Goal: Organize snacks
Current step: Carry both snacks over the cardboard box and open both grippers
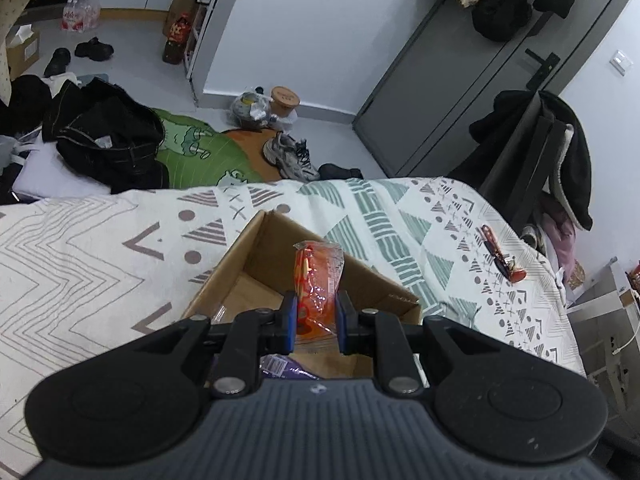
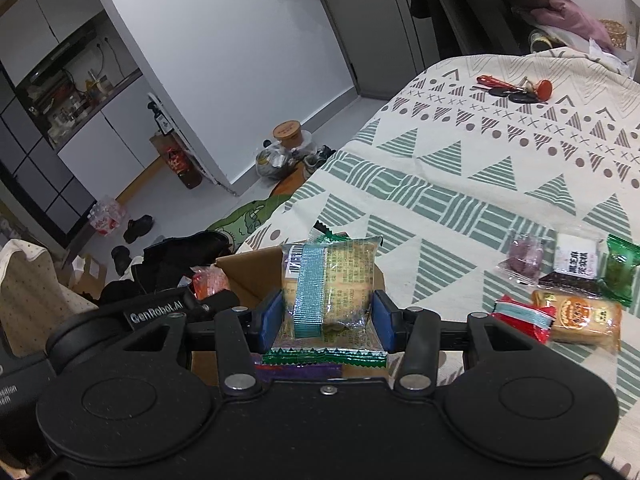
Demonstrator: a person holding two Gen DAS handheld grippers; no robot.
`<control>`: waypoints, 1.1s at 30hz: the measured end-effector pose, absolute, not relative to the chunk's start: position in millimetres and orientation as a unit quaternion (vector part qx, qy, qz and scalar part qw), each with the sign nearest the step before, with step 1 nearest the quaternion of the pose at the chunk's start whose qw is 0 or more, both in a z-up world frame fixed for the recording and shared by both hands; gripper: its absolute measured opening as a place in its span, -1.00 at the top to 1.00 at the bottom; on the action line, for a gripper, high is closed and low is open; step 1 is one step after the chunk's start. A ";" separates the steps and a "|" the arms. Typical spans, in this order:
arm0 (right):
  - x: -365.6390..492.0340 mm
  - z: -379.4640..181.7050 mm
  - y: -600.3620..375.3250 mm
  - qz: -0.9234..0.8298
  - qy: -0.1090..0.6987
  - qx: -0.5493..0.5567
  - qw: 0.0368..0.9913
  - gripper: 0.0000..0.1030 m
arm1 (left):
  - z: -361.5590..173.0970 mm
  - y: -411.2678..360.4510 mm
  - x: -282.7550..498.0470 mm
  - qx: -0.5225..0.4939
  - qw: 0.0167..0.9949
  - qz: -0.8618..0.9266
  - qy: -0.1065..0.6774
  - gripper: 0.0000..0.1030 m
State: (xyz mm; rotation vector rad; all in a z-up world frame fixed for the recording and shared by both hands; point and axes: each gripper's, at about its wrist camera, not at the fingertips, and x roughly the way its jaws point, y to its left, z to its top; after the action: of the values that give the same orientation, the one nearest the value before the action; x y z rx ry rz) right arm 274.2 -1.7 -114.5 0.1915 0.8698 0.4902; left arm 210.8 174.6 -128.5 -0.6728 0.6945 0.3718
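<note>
We hold two grippers over a bed [image 1: 100,248] with a patterned cover. The left gripper [image 1: 316,316] has its fingers closed on an orange snack packet [image 1: 320,280], which stands upright between them. Just ahead of and below those fingers sits an open cardboard box [image 1: 256,276]; a purple wrapper [image 1: 280,366] shows inside it, close under the fingers.

The right gripper [image 2: 326,320] has its fingers closed on a clear-wrapped biscuit packet [image 2: 330,280], also above the same box [image 2: 248,276]. A green-edged wrapper [image 2: 324,356] lies beneath these fingers.

We judge that both packets are about to be dropped in: each gripper needs to lower and let go over the box opening.

To the right of the right fingers, several loose snacks [image 2: 576,280] wait on the bed cover, well apart from the box. Far ahead lie keys [image 2: 516,90]. Nothing seems to block the drop, though the two grippers are close together.
</note>
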 end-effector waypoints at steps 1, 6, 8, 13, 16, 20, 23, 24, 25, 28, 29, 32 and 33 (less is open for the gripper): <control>275.5 -115.2 0.4 0.235 0.417 0.091 0.873 0.10 | -129.9 175.8 211.0 -0.324 0.867 0.180 0.333 0.64; 284.5 -116.5 10.2 0.239 0.417 0.091 0.872 0.10 | -130.7 182.3 209.8 -0.329 0.863 0.193 0.332 0.56; 287.8 -116.6 13.1 0.241 0.417 0.091 0.872 0.10 | -128.4 182.6 209.1 -0.331 0.861 0.195 0.333 0.53; 293.3 -114.4 19.2 0.262 0.410 0.092 0.869 0.04 | -122.5 182.8 201.7 -0.337 0.862 0.198 0.323 0.26; 293.7 -114.2 10.5 0.255 0.410 0.102 0.870 -0.12 | -121.4 182.3 200.4 -0.337 0.861 0.204 0.322 -0.01; 290.7 -115.5 -10.9 0.237 0.414 0.109 0.872 -0.14 | -118.9 175.1 201.3 -0.330 0.863 0.206 0.323 -0.26; 287.5 -116.3 -31.1 0.217 0.417 0.114 0.875 -0.20 | -115.3 165.2 201.6 -0.319 0.869 0.201 0.321 -0.47; 285.9 -116.4 -37.3 0.211 0.417 0.114 0.877 -0.25 | -114.5 161.8 202.0 -0.317 0.870 0.200 0.321 -0.53; 284.3 -116.2 -44.6 0.205 0.415 0.113 0.879 -0.33 | -113.8 158.9 202.3 -0.316 0.870 0.200 0.321 -0.60; 278.7 -114.5 -63.7 0.188 0.412 0.111 0.885 -0.45 | -111.9 149.8 202.5 -0.314 0.870 0.198 0.325 -0.68; 276.8 -114.0 -69.8 0.184 0.411 0.110 0.886 -0.47 | -111.3 145.7 202.4 -0.312 0.871 0.197 0.325 -0.68; 271.9 -111.5 -88.6 0.166 0.406 0.107 0.892 -0.65 | -110.7 134.1 203.0 -0.301 0.875 0.188 0.329 -0.69; 270.3 -110.7 -94.4 0.161 0.403 0.106 0.895 -0.70 | -110.5 130.7 203.7 -0.298 0.876 0.185 0.331 -0.69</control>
State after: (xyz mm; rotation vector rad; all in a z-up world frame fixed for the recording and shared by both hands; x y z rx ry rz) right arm 270.3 -94.4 -110.7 0.2190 0.8354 0.3334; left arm 203.7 130.7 -110.5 -0.6227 0.6906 0.3858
